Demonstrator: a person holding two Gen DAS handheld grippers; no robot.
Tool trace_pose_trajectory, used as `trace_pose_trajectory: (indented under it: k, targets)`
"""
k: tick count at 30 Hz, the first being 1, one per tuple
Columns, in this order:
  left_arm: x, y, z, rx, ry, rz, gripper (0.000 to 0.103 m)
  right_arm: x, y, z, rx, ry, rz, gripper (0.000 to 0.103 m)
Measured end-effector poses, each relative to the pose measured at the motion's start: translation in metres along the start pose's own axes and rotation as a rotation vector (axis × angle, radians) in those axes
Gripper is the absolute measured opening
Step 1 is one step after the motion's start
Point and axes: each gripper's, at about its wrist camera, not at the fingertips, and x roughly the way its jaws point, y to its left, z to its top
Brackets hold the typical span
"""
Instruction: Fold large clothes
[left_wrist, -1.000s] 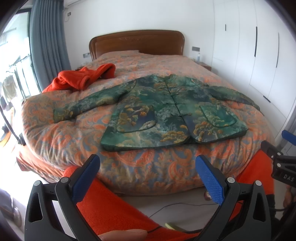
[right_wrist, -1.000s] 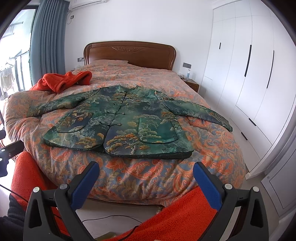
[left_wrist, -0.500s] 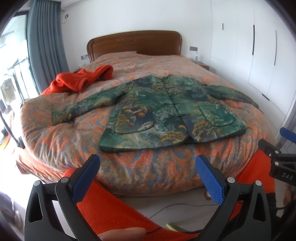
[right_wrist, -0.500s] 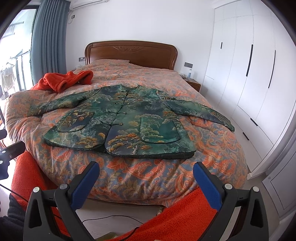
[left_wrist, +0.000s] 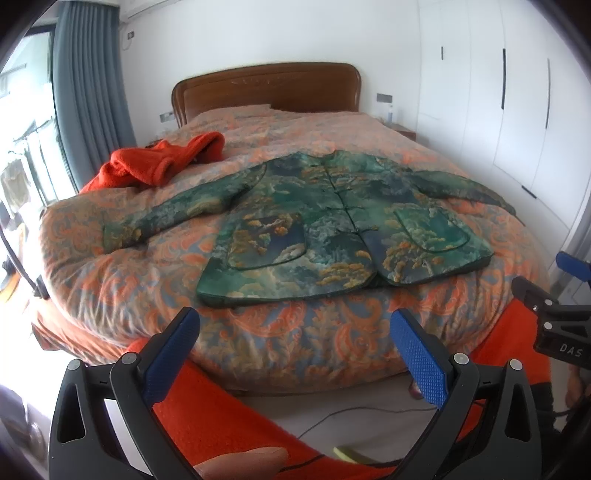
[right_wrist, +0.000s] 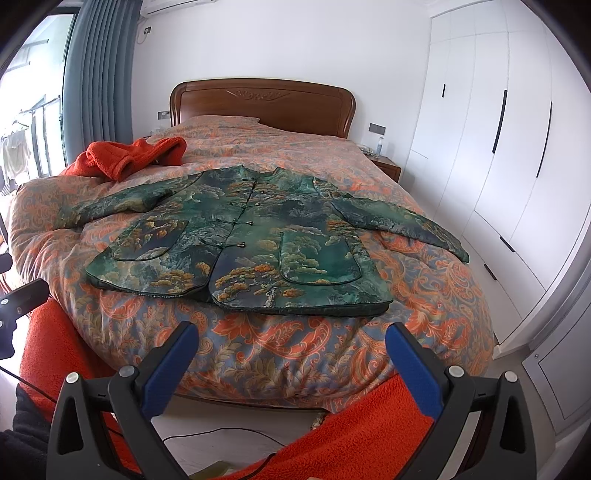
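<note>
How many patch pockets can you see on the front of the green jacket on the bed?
2. One pocket sits on the green jacket panel nearer the window; the other pocket is on the wardrobe-side panel. Both lie near the hem, fully visible.

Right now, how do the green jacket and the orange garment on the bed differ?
The green jacket lies spread flat with sleeves out; the orange garment sits bunched in a heap. The green jacket is patterned and near the foot; the orange garment is plain, farther back by the curtain side. Both rest on the bed, ungripped.
</note>
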Motion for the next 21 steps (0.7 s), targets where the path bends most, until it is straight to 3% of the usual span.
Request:
trace_pose_trajectory:
  k: [21]
  targets:
    - [0.012,0.010,0.014,0.021,-0.026,0.050,0.103,0.007,-0.009,0.006,0.023,-0.032,-0.055,0.103]
